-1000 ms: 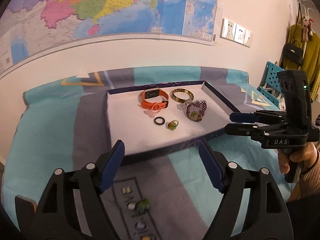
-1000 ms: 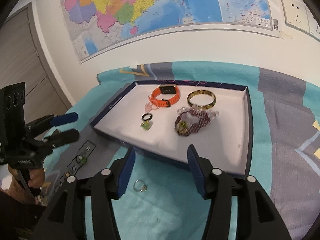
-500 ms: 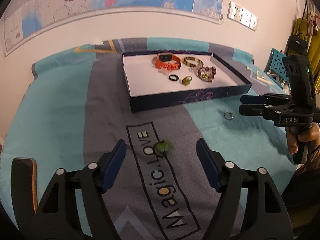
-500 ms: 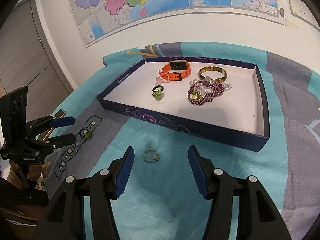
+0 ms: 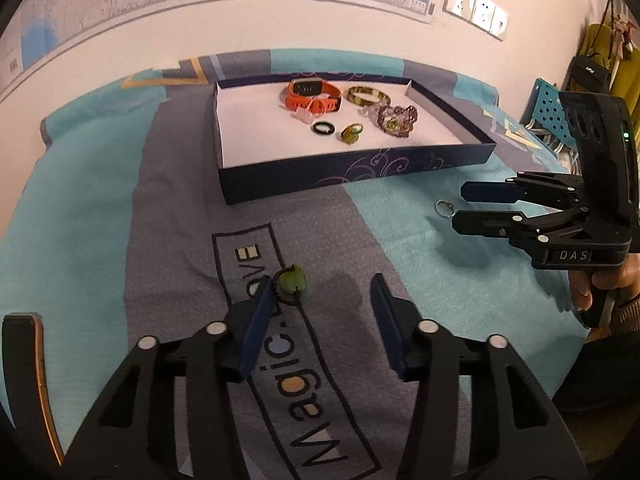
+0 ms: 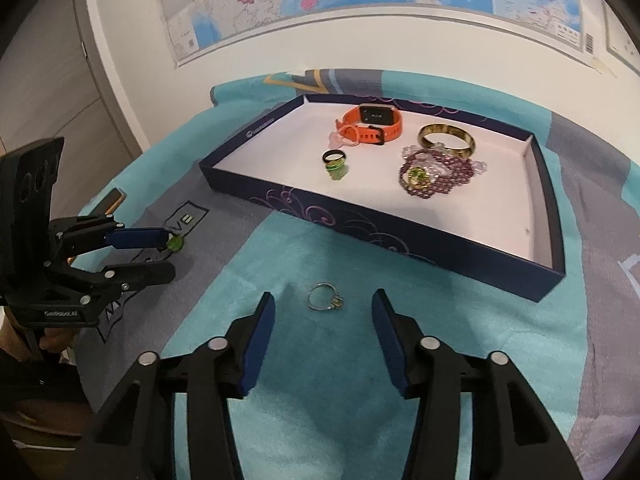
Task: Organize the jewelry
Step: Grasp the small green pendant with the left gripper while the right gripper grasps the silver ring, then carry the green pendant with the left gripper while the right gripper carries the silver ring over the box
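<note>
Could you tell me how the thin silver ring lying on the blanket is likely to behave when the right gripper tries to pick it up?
The silver ring looks rigid, thin and probably very light. Lying flat on the plush blanket, it may sink in and slip from the right gripper. It seems unlikely to roll.

Both wrist views share the tray (image 5: 360, 168).

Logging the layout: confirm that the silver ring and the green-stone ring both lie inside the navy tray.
Wrong: both lie on the blanket outside the navy tray. The right wrist view shows the silver ring in front of it; the left wrist view shows the green-stone ring on the grey stripe.
</note>
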`<state>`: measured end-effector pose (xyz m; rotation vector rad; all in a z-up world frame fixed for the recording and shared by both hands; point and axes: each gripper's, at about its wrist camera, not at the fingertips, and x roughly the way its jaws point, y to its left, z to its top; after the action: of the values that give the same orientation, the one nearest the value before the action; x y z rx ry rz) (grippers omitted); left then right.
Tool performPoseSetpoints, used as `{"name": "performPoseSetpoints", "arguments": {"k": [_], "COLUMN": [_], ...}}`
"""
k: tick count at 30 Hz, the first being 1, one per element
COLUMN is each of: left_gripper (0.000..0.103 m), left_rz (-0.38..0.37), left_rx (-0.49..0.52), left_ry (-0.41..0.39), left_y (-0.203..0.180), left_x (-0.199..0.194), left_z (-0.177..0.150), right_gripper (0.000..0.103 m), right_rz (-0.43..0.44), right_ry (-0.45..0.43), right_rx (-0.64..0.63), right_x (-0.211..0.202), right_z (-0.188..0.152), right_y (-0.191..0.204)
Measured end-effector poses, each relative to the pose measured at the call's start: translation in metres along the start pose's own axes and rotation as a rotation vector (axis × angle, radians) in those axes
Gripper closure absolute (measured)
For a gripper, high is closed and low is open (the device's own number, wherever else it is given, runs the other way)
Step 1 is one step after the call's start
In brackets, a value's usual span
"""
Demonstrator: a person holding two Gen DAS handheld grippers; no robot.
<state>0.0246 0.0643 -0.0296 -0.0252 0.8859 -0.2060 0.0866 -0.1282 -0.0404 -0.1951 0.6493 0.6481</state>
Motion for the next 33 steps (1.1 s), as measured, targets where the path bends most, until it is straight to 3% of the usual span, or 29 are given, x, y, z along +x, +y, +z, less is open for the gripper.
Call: {"name": "performPoseSetpoints", "arguments": {"k": [11,22,26,29,31,33], "left_gripper": [0.089,0.089,0.089,0.089,0.089,0.089], "left_rz": [0.016,-0.013,-0.021,-0.024,-0.027,-0.029], "left_rx": [0.02,0.065,0.071,0.073,0.07,0.068], "left_ry": [0.009,0.009,0.01,0.01,0.011,0.012], "left_y": [-0.006,-0.028,-0.032,-0.034,-0.034,-0.034], "left_x": [0.009,0.019,0.022,0.023,0.024,0.025], "left_z": [0.008,0.017,0.02,0.021,0.022,0.022], "right_gripper": [0.061,0.071,0.085,0.087,0.1,0.1], "right_rz": [-0.009,-0.02,-0.055,-0.061,-0.062,-0.06], "right_ry": [0.003,0.017,0.021,0.019,0.02,0.019], "right_rx": [-0.011,-0.032,-0.043,-0.045,-0.053,-0.054], "right_x": [0.003,0.007,0.008,0.008,0.008,0.008], "right_z": [0.001,0.002,0.003,0.003,0.002,0.002], "right_y": [0.002,0.005,0.005,0.005,0.006,0.007]}}
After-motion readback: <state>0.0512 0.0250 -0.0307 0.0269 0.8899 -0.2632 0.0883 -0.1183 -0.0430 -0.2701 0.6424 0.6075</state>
